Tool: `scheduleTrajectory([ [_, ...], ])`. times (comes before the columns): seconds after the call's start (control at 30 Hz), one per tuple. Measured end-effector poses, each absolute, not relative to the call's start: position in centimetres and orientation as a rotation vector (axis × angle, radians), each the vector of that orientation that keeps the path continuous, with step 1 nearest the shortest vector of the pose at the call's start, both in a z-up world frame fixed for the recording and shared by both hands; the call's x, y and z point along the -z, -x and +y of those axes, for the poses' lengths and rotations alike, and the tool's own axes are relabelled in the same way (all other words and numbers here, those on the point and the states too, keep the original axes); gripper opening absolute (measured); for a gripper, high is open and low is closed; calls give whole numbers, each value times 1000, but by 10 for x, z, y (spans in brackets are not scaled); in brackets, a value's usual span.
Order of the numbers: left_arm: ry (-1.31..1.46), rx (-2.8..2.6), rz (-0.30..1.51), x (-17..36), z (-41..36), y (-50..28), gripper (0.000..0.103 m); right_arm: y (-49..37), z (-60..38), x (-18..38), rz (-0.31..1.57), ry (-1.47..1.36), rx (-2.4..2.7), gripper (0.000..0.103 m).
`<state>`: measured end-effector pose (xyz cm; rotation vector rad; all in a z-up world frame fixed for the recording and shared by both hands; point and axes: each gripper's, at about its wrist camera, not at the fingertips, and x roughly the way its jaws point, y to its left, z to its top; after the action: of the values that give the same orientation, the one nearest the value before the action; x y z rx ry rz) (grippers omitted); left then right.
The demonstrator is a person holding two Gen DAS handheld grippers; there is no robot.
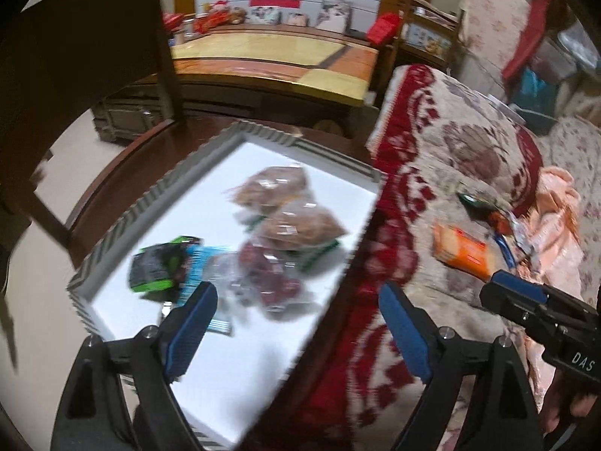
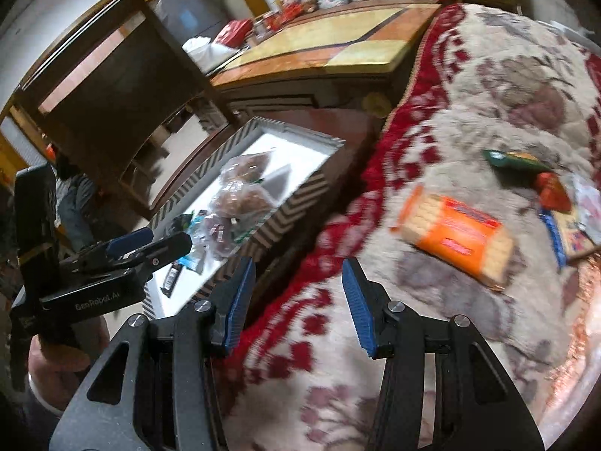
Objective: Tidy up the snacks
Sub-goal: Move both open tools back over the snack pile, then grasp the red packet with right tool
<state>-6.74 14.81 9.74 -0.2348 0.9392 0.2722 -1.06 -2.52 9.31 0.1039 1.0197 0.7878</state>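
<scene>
Left wrist view. The left hand-held gripper [image 1: 296,300] is spread wide with nothing between its pads, poised above the near edge of the zigzag-rimmed tray [image 1: 112,233]. Inside the tray lie two clear bags of brown snacks [image 1: 289,203], a clear bag of dark red snacks [image 1: 270,278] and a green-and-black packet [image 1: 161,267]. The tray rests on a dark wooden surface beside the floral blanket [image 1: 432,173]. On the blanket, well apart from the tray, lies the orange cracker pack [image 1: 460,250], with a green packet [image 1: 477,203] and further wrappers just beyond it. The tip of the right hand-held gripper [image 1: 514,285] sits near the cracker pack.

Right wrist view. The right hand-held gripper [image 2: 298,300] is partly spread and empty, pointing down at the blanket short of the cracker pack [image 2: 456,238]. The tray [image 2: 300,203] lies to its left, the left hand-held gripper [image 2: 146,246] over it.

Hazards, judged. The frames are blurred, so aim may be off: pads closing on the soft blanket would pinch fabric with the pack. A narrow spread may ride over the wide pack, crushing crackers. The crowded tray may shed a slippery bag.
</scene>
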Motion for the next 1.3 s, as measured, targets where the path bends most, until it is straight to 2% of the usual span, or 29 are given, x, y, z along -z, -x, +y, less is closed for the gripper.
scheduleTrajectory([
  [0.3, 181, -168, 959, -100, 94, 49, 90, 6, -103, -88, 1011, -168, -663, 48],
  [0.63, 143, -73, 1002, -93, 50, 17, 90, -3, -173, -60, 1052, -241, -523, 48],
  [1.1, 59, 161, 1065, -74, 4, -69, 90, -38, -208, -42, 1071, -308, -459, 48],
  [1.3, 47, 178, 1069, -76, -1, -86, 90, -81, -190, -56, 1045, -206, -449, 48],
])
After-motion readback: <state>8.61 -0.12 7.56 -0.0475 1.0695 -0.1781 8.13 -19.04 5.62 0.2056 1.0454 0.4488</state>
